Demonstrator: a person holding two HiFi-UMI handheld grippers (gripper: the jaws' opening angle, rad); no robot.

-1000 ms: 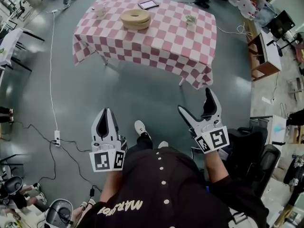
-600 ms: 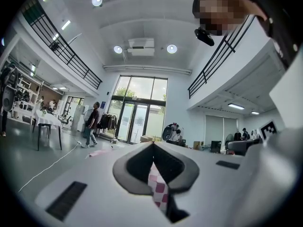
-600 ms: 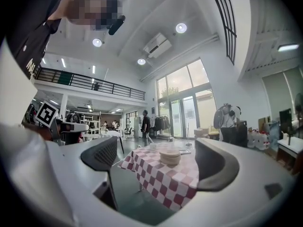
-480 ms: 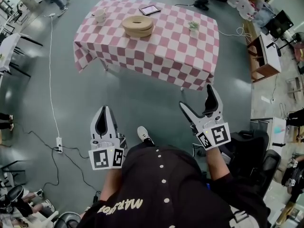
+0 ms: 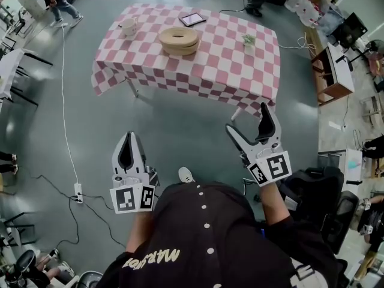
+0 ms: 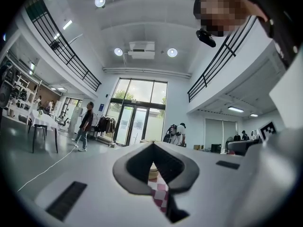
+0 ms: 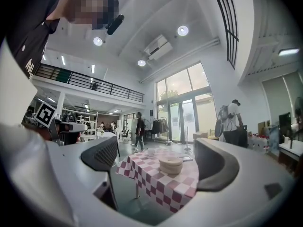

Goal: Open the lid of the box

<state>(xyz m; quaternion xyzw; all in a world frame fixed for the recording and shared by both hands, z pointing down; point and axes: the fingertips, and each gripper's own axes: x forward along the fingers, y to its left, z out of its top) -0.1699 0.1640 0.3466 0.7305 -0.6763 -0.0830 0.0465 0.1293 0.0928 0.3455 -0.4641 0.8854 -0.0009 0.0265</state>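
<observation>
Approach: box (image 5: 179, 40) lidded. Left hand-held gripper (image 5: 128, 139) together, right hand-held gripper (image 5: 249, 121) apart, empty; both far from box. Next: reach lid.

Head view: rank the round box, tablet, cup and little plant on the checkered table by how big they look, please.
1. round box, clearly the largest
2. tablet
3. cup and plant: these look about alike, and both are too small here to rank.

a round, tan box (image 5: 179, 40) with its lid on sits upright on the checkered counter (image 5: 222, 65), toward its far side.
</observation>
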